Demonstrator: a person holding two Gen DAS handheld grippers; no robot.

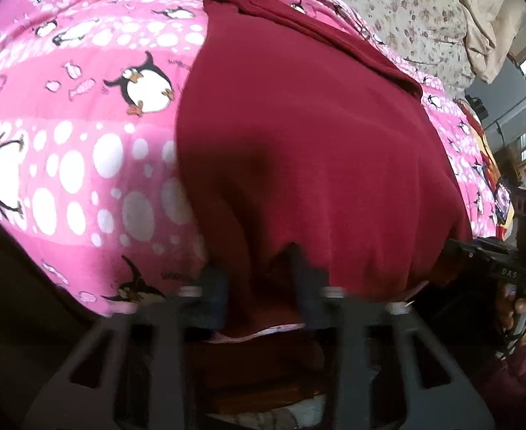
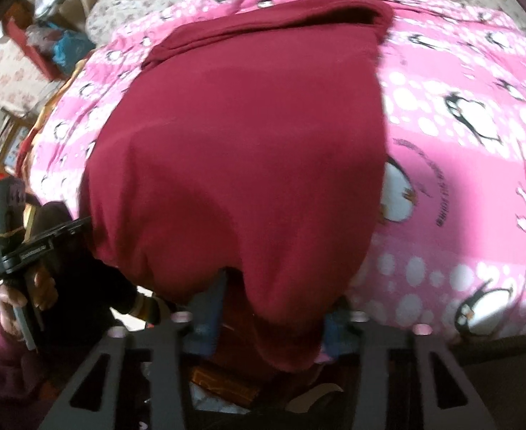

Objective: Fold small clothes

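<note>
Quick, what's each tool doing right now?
Left tool: shut on the red garment's near edge.
Right tool: shut on the same edge.

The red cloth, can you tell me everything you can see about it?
The red cloth is a plain dark red garment that looks soft and knitted. It lies spread over a pink penguin blanket, reaching away toward a doubled-over band at its far end. Its near edge hangs bunched at the front of the bed, with a little pink showing underneath. The left gripper and the right gripper are each shut on that near edge, side by side. Nothing else touches it. What kind of garment it is cannot be told.
</note>
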